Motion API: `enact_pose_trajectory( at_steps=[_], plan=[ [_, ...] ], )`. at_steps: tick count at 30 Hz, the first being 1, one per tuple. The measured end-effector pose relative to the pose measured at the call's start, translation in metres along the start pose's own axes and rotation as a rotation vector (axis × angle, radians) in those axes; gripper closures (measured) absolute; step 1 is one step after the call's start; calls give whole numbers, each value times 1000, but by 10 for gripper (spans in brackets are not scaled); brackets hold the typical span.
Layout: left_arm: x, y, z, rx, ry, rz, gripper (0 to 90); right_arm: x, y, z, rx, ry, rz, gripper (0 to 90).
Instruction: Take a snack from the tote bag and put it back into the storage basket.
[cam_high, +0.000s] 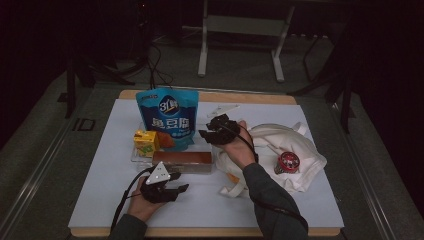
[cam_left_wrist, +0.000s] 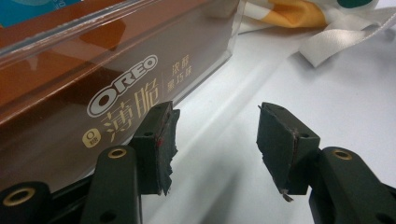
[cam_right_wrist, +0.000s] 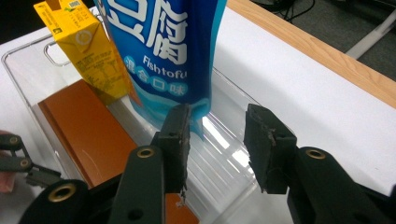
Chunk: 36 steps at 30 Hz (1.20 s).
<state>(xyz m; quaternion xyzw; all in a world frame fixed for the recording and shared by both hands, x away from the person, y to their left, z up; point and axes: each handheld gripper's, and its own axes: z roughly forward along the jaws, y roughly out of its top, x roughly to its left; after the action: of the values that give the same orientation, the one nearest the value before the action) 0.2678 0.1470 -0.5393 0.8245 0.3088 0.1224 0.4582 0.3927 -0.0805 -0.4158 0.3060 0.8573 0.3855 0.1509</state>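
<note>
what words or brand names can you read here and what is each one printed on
"OREO", with the Chinese "薄脆" under it: the brown biscuit box.
"Fishtofu", under large white "豆腐": the blue pouch.
"3" inside a round logo near the top of the blue pouch in the high view; the rest is blurred.
Yellow drink carton: small print and a barcode, too small to read.
Red-topped can: label blurred.

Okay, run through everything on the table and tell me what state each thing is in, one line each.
Blue pouch: upright in the clear bin.
Yellow carton: tilted against the pouch.
Oreo box: lying flat in the bin.
Cloth bag: crumpled, lying flat.
Left gripper: open, empty.
Right gripper: open, empty.
</note>
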Motion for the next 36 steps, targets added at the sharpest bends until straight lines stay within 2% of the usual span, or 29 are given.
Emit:
enact_pose_trajectory(
  at_steps=[5, 10, 12, 16, 21, 26, 36],
  plan=[
    [0, 0, 0, -2, 0, -3, 466, 2, -3, -10, -7, -4, -21, 595],
    [0, 0, 0, -2, 1, 0, 466, 5, -8, -22, 14, -18, -68, 587],
    [0, 0, 0, -3, 2, -2, 464, 3, -10, -27, 15, -21, -72, 582],
    [0, 0, 0, -4, 3, -2, 460, 0, -14, -38, 2, -10, -47, 578],
    [0, 0, 0, -2, 3, 0, 461, -2, -20, -50, 3, -15, -60, 570],
    [-1, 0, 0, -3, 4, 2, 461, -8, -28, -61, 2, -20, -54, 562],
    [-1, 0, 0, -3, 4, 2, 463, -25, -53, -84, 16, -60, -24, 545]
  ],
)
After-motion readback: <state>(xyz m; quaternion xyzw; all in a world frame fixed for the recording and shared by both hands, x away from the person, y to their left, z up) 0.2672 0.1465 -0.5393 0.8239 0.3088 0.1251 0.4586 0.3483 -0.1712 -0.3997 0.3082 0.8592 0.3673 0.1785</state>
